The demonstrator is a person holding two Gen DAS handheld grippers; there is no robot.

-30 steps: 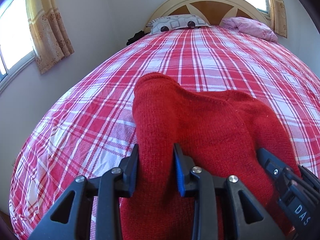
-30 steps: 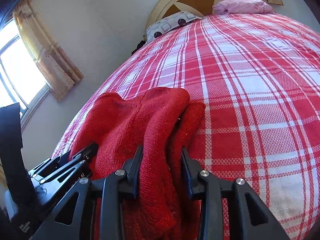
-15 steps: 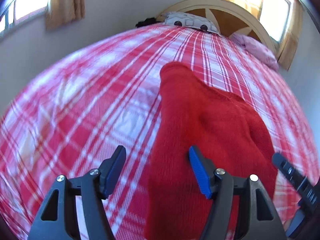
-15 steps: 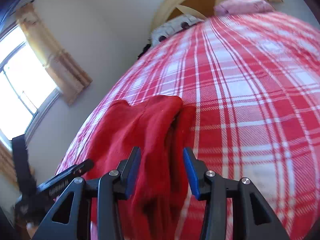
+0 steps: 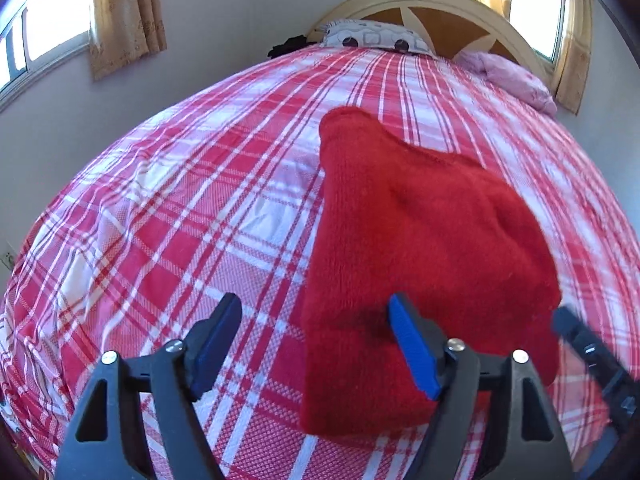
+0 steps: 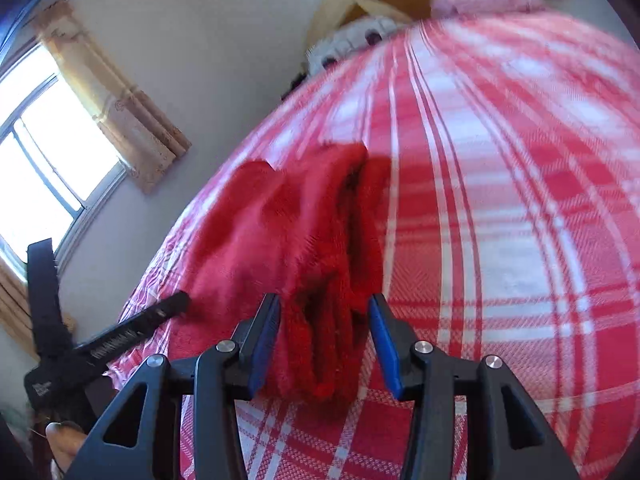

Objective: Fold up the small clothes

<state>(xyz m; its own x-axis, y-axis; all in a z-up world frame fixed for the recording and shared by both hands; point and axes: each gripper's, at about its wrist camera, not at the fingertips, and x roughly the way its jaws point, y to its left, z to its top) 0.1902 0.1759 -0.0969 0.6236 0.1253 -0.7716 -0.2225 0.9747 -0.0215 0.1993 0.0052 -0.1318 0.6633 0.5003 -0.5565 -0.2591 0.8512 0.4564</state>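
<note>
Both tools [image 5: 316, 344] [image 6: 326, 340] now off sweater [image 5: 420, 248].

A solid red knitted garment [image 5: 420, 240] is lying on the bed [image 5: 180, 220], whose cover is showing a red, pink and white plaid. At the head of the bed, a white pillow [image 5: 372, 38] is showing grey squares and dark dots, beside a plain pink pillow [image 5: 516, 78]. The headboard [image 5: 460, 4] is showing cream and orange-brown. Beige patterned curtains [image 5: 128, 16] are hanging beyond the bed. Both grippers' fingers [image 5: 412, 348] are showing blue pads on black.
</note>
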